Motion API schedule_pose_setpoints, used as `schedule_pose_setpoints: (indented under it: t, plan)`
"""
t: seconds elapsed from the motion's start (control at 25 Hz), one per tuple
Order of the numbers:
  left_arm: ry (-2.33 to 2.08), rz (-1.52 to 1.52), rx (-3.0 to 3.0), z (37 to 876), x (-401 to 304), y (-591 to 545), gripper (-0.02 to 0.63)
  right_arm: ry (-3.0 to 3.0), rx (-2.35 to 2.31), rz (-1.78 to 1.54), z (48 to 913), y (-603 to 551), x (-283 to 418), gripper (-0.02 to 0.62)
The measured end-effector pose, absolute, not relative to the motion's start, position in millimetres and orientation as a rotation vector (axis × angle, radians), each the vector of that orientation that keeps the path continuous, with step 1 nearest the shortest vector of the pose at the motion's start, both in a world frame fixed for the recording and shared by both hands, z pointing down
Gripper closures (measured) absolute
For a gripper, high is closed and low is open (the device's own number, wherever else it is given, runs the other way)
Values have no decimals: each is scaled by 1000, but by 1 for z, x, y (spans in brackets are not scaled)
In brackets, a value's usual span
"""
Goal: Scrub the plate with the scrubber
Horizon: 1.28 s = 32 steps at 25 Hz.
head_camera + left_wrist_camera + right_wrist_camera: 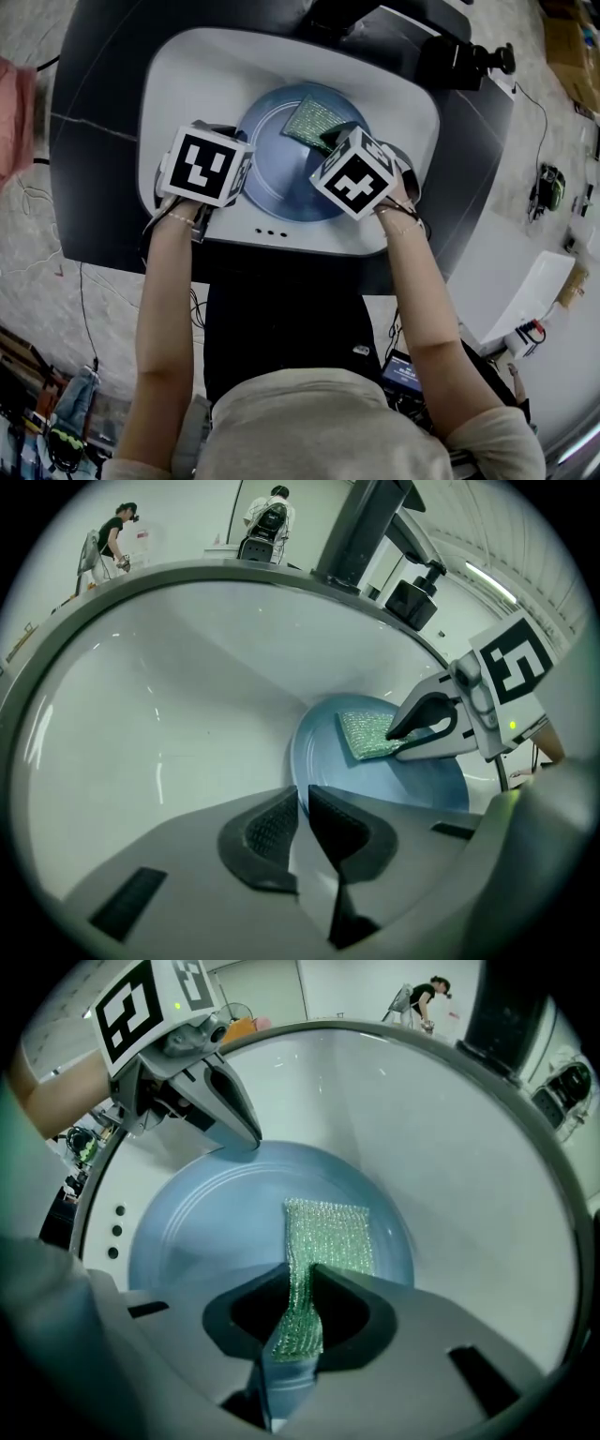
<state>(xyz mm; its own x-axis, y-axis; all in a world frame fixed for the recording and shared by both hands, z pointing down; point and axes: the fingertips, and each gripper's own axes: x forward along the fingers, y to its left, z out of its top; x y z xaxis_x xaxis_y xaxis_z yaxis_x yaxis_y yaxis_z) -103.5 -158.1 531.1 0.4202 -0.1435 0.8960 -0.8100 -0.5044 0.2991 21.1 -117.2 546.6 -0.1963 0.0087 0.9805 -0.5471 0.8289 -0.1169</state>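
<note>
Scrubbing stage | right gripper clamped on green scrubber, whose free end lies flat on the blue plate just ahead | left gripper pinches the plate's rim | no soil visible; most wiping likely left.

Wearer: pale short-sleeved top, thin wrist bracelets; left tool and right tool: grey bodies, dark ribbed pads, each topped by a white cube with black square markers

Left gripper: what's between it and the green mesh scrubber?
Only bare round blue plate from left gripper to green mesh scrubber; left gripper view shows it.
</note>
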Motion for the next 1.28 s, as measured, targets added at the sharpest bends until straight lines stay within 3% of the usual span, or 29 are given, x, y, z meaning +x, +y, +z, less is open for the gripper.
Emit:
schedule_pose_setpoints:
  t: [0.68, 1.28]
  plan:
    - [-818, 1185, 1947, 533, -107, -159, 563, -1692, 267, 684, 522, -45, 17, 503]
    - [-781, 1138, 1930, 532, -108, -157, 563, -1789, 112, 690, 514, -25, -41, 503]
